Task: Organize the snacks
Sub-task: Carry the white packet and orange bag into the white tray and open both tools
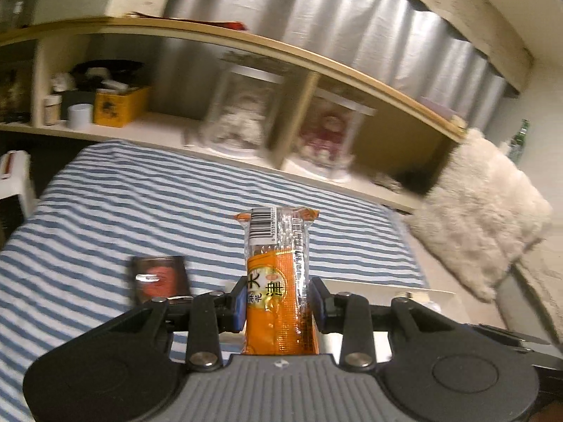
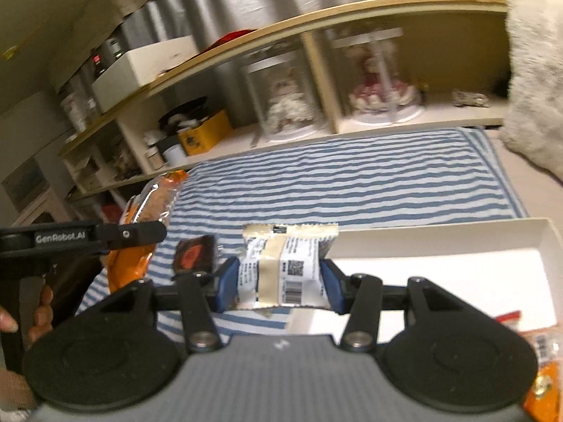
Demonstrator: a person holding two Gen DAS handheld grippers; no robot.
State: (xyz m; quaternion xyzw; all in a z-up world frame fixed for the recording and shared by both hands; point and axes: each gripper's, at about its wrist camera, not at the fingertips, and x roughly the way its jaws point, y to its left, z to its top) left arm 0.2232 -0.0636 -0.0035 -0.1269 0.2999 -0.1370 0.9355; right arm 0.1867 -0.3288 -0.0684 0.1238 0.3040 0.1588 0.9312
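My left gripper (image 1: pixel 278 304) is shut on a long orange snack packet (image 1: pixel 278 281), held upright above the striped cloth. The same orange snack packet (image 2: pixel 140 228) shows at the left of the right wrist view, in the left gripper (image 2: pixel 116 235). My right gripper (image 2: pixel 279 281) is shut on a white and beige snack packet (image 2: pixel 285 267) with a barcode, just left of a white box (image 2: pixel 457 239). A small dark packet (image 1: pixel 160 279) with a red picture lies flat on the cloth, and this dark packet (image 2: pixel 195 253) also appears left of my right gripper.
A blue and white striped cloth (image 1: pixel 158 204) covers the surface. Behind it runs a wooden shelf (image 1: pixel 316 66) with dolls under clear domes and a yellow tin (image 1: pixel 118 105). A fluffy cream pillow (image 1: pixel 482 211) lies at the right. An orange packet (image 2: pixel 542 379) sits in the white box's near corner.
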